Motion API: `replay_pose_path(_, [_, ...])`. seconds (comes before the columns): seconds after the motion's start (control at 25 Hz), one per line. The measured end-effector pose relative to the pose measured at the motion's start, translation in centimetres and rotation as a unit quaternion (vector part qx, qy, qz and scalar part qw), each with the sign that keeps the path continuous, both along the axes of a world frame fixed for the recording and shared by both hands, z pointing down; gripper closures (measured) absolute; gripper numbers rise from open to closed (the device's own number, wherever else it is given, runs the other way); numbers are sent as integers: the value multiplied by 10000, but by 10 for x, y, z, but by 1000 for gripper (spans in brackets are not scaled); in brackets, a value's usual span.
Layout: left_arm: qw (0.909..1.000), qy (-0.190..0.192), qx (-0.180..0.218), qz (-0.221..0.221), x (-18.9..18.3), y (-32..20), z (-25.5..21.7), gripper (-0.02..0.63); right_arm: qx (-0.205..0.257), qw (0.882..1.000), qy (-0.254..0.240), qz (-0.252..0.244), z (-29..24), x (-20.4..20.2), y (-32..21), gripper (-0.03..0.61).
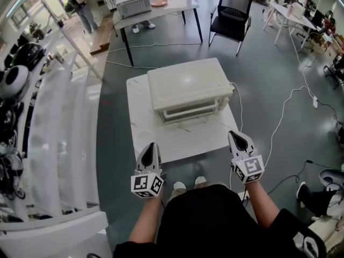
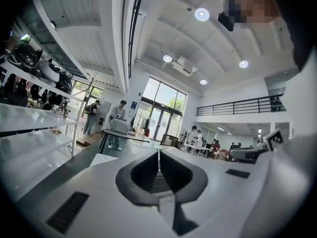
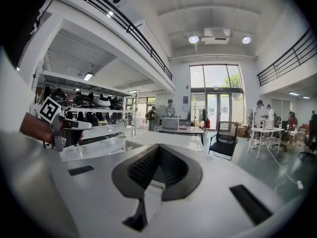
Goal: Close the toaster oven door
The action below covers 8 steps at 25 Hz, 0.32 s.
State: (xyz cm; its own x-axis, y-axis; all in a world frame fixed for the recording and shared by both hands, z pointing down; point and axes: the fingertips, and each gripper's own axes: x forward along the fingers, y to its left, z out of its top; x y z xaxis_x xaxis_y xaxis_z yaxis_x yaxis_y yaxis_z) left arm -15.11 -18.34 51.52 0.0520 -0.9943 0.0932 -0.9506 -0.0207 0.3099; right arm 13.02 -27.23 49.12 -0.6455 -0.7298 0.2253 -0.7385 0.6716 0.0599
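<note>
One white counter (image 1: 142,138) dead ahead, carrying a cream toaster oven (image 1: 188,85) at its middle. Long axis of the oven running left to right, front face turned toward the person. Along that near face, its door (image 1: 185,112), looking raised or nearly so; cannot tell from above whether fully shut. Lies forward of both claws and between them, well apart from each, with the right claw (image 1: 237,136) seemingly a little the nearer. Low by the counter's near left edge, left claw (image 1: 152,145) pointing level, jaws pressed together on nothing. Off the near right corner, right claw tipped slightly downward, jaws likewise together and empty. Likely calls for a forward push on the door's top edge.
</note>
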Motion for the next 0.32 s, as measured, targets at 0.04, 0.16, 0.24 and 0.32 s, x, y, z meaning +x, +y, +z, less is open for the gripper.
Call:
replay_pose_path(0.04, [10000, -2, -14, 8, 1, 0, 1, 588, -9, 10000, -1, -12, 0, 0, 1, 557])
replay_pose_path(0.16, [10000, 30, -55, 11, 1, -1, 3, 588, -10, 10000, -13, -13, -3, -1, -1, 557])
replay_pose_path(0.24, [10000, 38, -55, 15, 0, -2, 3, 588, 10, 10000, -19, 0, -5, -2, -3, 557])
replay_pose_path(0.32, [10000, 40, -39, 26, -2, -3, 3, 588, 36, 10000, -27, 10, -7, -3, -5, 557])
